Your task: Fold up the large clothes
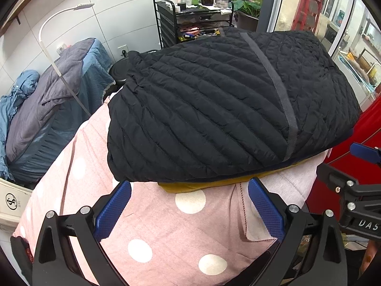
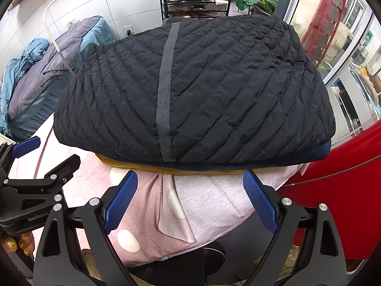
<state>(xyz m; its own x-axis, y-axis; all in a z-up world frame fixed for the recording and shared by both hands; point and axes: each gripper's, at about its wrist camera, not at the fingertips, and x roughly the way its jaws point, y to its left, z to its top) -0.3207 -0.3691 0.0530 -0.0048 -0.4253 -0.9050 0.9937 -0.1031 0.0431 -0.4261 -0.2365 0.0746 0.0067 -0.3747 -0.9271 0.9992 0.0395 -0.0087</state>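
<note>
A black quilted jacket (image 1: 214, 104) lies folded in a thick block on a pink polka-dot cloth (image 1: 166, 228); a grey strip runs across its top. It also shows in the right wrist view (image 2: 202, 90). Under it lie a navy layer (image 2: 309, 157) and a mustard-yellow garment (image 1: 190, 186). My left gripper (image 1: 189, 205) is open and empty, just short of the jacket's near edge. My right gripper (image 2: 190, 195) is open and empty, also just short of that edge, over the pink cloth (image 2: 142, 214). Each gripper shows at the side of the other's view.
A bed with grey and blue bedding (image 1: 47, 100) stands at the left, with a white lamp arm (image 1: 52, 23) over it. A black rack with bottles (image 1: 195, 7) stands behind. A red surface (image 2: 338, 190) lies at the right, by glass doors.
</note>
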